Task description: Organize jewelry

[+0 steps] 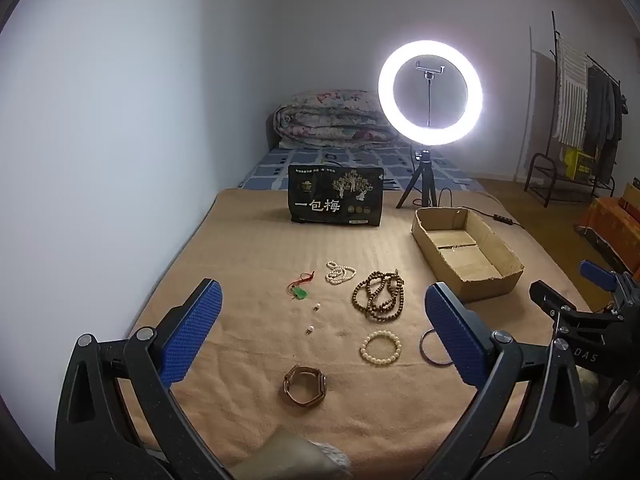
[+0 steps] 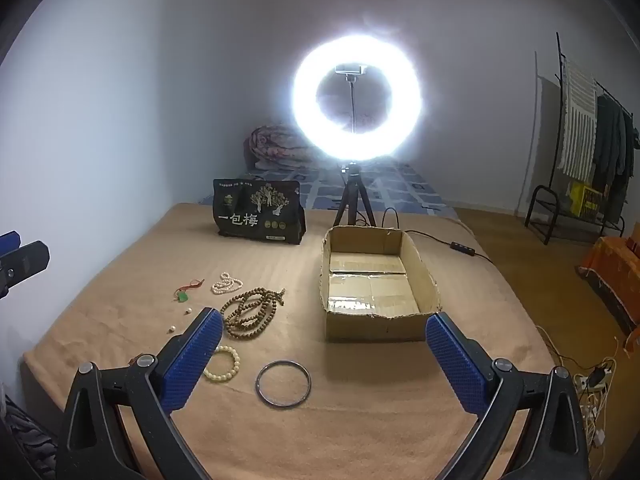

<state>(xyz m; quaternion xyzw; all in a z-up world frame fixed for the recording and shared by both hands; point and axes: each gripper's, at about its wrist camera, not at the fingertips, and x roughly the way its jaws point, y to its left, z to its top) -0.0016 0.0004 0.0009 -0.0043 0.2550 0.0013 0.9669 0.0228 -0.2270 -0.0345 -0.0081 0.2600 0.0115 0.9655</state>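
start step: nothing picked yet, both claws wide and empty, left claw (image 1: 322, 334), right claw (image 2: 324, 354). next likely: right closes on thin metal bangle (image 2: 283, 383), moves it to open cardboard box (image 2: 424, 276).

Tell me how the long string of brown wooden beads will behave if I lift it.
The bead string lies in loose overlapping loops, so it likely hangs limp and swings. Grabbed by one strand, the coils would probably unwind and trail. Small round beads may slip sideways.

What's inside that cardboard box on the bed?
The cardboard box looks empty: only its taped bottom flaps show, no jewelry. Its near wall hides the strip of floor just behind it, so something small lying there cannot be ruled out.
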